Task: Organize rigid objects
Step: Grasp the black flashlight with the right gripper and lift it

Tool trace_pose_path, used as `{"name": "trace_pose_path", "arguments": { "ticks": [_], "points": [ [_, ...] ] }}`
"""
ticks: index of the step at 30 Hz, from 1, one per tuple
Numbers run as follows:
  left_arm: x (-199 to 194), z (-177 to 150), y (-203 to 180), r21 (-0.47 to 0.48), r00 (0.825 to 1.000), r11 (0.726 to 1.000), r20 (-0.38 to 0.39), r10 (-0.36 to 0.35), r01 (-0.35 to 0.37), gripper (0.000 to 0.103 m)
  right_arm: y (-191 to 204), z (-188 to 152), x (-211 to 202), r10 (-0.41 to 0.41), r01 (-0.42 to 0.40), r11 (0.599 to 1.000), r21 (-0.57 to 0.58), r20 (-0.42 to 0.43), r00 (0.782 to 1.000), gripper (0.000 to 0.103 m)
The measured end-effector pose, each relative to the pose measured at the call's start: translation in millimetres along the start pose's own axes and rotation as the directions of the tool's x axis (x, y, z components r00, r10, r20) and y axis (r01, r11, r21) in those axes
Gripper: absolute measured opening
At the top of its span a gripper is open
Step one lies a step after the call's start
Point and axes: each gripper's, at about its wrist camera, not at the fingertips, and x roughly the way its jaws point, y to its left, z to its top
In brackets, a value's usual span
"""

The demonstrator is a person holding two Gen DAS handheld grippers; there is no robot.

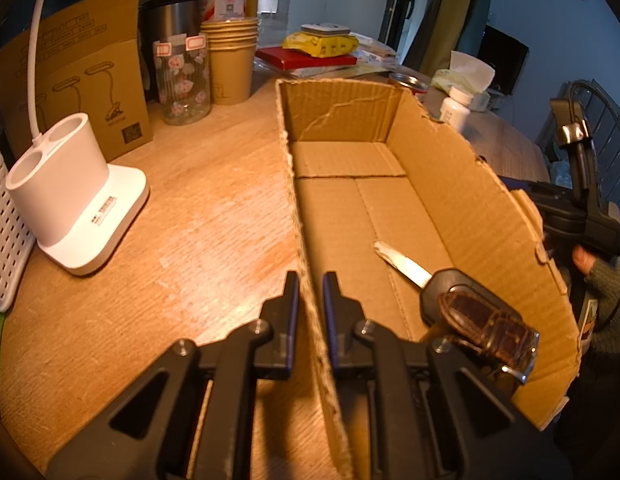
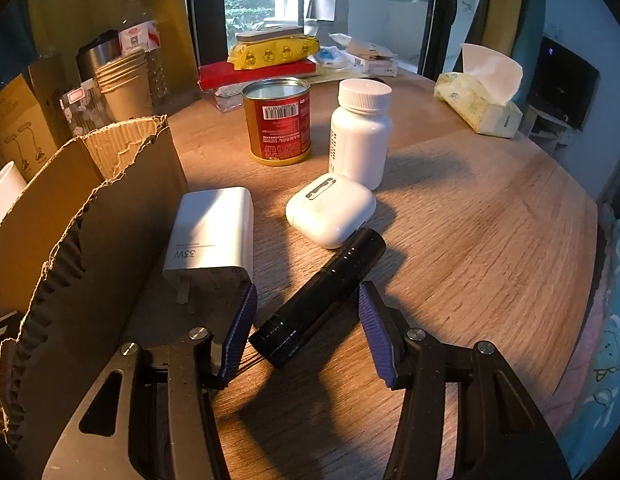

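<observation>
The box is being held steady on the table: its left wall is being pinched by the left claw, whose jaws are nearly shut on the card. A car key is already lying inside the box. Beside the box, on the table, a black torch is being lined up between the pads of the right claw. Those jaws are standing about half open and the torch is not being squeezed yet, though the left pad may be brushing its end; that part is hard to see.

The pick-up step is judged to be in hand. Next, the jaws need to be closed on the torch, and it needs to be lifted over the torn wall and set down in the box.

"33W" is being shown on the white charger, lying just beside the box. A barcode is being shown on the red tin; its small words are too blurred to be read.
</observation>
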Motion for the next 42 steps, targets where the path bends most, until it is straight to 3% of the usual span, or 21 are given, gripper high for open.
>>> {"name": "trace_pose_path", "arguments": {
  "ticks": [8,19,30,42],
  "points": [
    [0.5,-0.4,0.3,0.003,1.000,1.000,0.002,0.002,-0.002,0.013,-20.2,-1.7,-5.6,0.024,-0.027,0.995,0.099,0.032,0.999,0.022],
    [-0.8,-0.5,0.9,0.005,1.000,1.000,0.002,0.005,-0.005,0.013,-30.1,-10.4,-26.7,0.052,-0.072,0.985,0.159,0.125,0.991,0.022],
    [-1.0,-0.1,1.1,0.007,1.000,1.000,0.002,0.005,-0.005,0.013,-20.2,-17.1,-50.0,0.117,-0.142,0.977,0.162,0.153,0.981,0.022],
    [-1.0,-0.1,1.0,0.007,1.000,1.000,0.002,0.005,-0.006,0.013,12.7,3.7,-114.5,0.227,-0.259,0.963,0.070,0.299,0.927,0.022]
  ]
}}
